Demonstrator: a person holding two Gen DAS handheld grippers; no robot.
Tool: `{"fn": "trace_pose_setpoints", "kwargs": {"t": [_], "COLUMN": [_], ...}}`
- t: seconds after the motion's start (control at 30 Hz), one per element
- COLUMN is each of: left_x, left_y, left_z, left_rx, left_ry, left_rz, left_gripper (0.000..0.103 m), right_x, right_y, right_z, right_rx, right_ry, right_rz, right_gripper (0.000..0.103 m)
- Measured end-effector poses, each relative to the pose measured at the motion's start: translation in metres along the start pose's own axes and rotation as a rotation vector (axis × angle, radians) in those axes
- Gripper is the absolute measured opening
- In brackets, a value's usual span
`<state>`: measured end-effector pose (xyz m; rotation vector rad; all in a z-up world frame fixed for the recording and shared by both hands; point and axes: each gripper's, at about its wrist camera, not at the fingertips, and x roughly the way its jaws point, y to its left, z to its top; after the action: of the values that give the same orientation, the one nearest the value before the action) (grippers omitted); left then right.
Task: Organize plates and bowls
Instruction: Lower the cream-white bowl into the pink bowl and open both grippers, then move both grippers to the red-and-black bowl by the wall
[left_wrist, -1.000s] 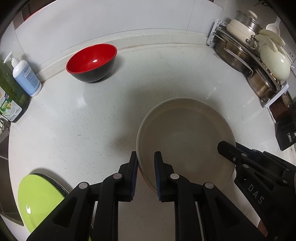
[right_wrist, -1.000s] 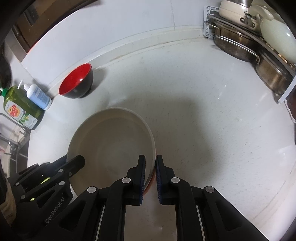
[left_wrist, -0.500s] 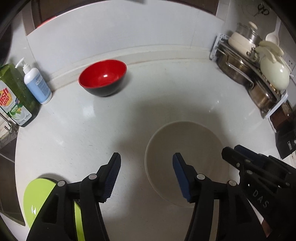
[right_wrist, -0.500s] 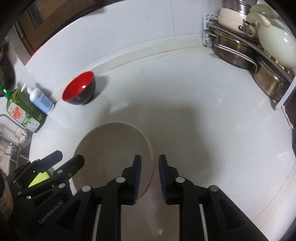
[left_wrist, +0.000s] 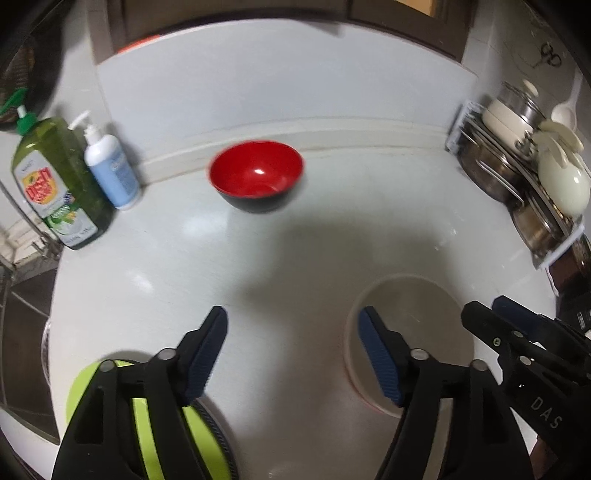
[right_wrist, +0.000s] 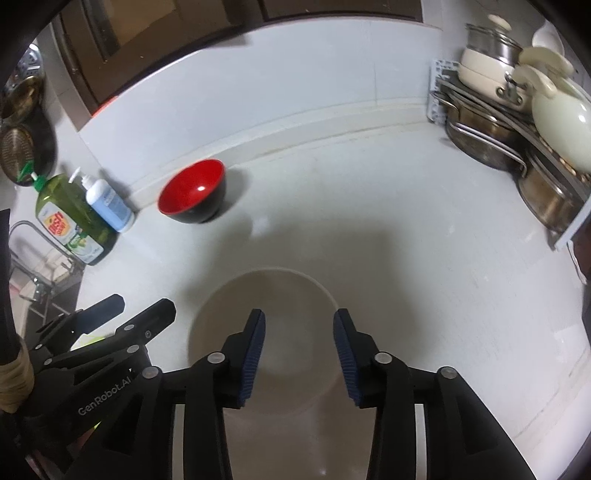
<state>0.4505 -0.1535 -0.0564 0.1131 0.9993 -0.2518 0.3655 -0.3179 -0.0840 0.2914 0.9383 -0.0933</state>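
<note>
A beige plate (left_wrist: 410, 332) lies flat on the white counter, also in the right wrist view (right_wrist: 269, 317). My left gripper (left_wrist: 293, 350) is open and empty, above the counter just left of the plate. My right gripper (right_wrist: 299, 350) is open and empty, above the plate's near part. A red bowl with a black outside (left_wrist: 256, 181) stands near the back wall, also in the right wrist view (right_wrist: 194, 195). A lime green plate (left_wrist: 147, 417) lies at the near left, under the left gripper's body.
A green dish soap bottle (left_wrist: 59, 184) and a white pump bottle (left_wrist: 110, 166) stand at the back left beside the sink edge. A rack of pots and cream lids (left_wrist: 528, 177) fills the back right corner. A dark appliance (left_wrist: 569, 266) sits at the right.
Both grippers were shut on the beige plate's rim, then opened and let it go. The plate now rests on the counter; both grippers have pulled back and up.
</note>
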Motion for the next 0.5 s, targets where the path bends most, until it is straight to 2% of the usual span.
{"fn": "trace_pose_setpoints", "kwargs": {"t": [0.17,0.5], "left_x": [-0.009,-0.015], "left_y": [0.019,0.051], "left_z": [0.009,0.036], "left_rx": [-0.027,-0.036], "left_ry": [-0.047,-0.096], "left_rz": [0.046,0.108], "left_gripper": [0.085,0.091], "right_x": [-0.001,0.006], "right_y": [0.015,0.043], "right_z": [0.012,0.042], "right_rx": [-0.03,-0.079], "right_ry": [-0.021,-0.057], "right_rz": [0.004,0.048], "right_gripper": [0.047,0.047]}}
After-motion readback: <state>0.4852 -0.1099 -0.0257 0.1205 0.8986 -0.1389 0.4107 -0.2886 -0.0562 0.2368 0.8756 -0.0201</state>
